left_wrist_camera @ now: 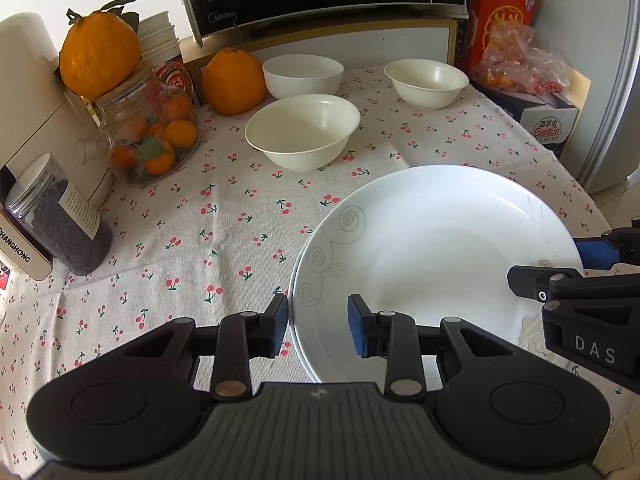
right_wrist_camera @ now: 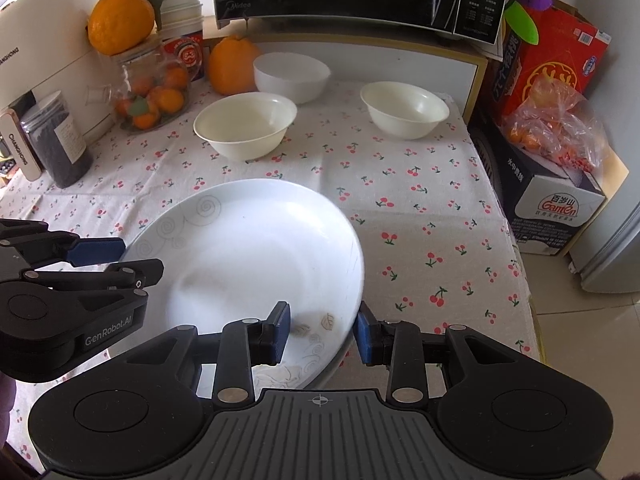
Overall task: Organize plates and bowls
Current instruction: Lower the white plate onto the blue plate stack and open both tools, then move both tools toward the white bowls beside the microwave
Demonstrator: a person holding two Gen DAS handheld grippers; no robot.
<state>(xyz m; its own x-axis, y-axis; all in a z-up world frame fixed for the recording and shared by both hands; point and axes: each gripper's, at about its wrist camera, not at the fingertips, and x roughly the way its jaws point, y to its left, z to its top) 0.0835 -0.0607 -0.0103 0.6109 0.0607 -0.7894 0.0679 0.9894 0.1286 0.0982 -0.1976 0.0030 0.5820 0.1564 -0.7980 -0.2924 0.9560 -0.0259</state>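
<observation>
Plate (left_wrist_camera: pixel 436 256) rim between both open claws

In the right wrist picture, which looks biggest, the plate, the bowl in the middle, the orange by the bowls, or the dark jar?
1. White plate, by far the largest, though it is also nearest the camera.
2. Middle bowl.
3. Dark jar and orange: too alike to rank; the jar is taller, the orange rounder.

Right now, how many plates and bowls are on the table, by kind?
Bowls: 3
Plates: 2, stacked, a top plate on a lower plate that only peeks out
Total: 5
</observation>
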